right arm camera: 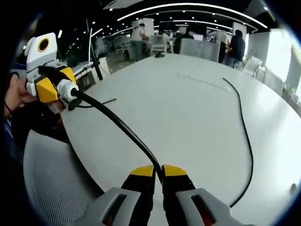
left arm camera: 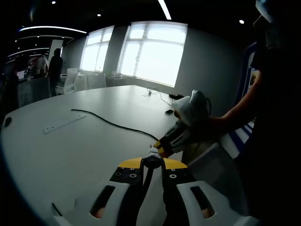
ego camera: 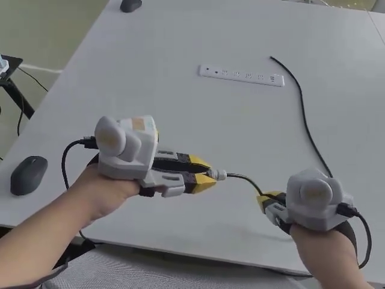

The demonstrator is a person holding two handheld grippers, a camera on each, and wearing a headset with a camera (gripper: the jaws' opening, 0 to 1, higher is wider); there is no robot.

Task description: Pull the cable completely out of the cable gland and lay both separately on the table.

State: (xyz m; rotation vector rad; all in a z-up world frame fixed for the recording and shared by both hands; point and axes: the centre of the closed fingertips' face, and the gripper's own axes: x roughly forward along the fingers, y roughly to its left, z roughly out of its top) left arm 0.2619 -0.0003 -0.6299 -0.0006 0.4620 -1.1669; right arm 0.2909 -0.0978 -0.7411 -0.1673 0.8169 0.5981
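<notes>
On the white table (ego camera: 150, 60), a white power strip (ego camera: 241, 75) lies flat, and both grippers are held on the side of the strip nearest the person, above the table's near edge. The left gripper (ego camera: 210, 174) has its yellow-tipped jaws pressed together on the small white cable gland (ego camera: 219, 175), which pokes out from between the tips. The black cable (ego camera: 304, 114) is still seated in the gland. From there it runs a short way to the right gripper (ego camera: 267, 200), whose jaws pinch it tight, as the right gripper view shows. Beyond that grip the cable lies on the table and curves away past the right end of the power strip. A dark computer mouse (ego camera: 28, 174) rests well to the left of the strip, near the table's edge.
</notes>
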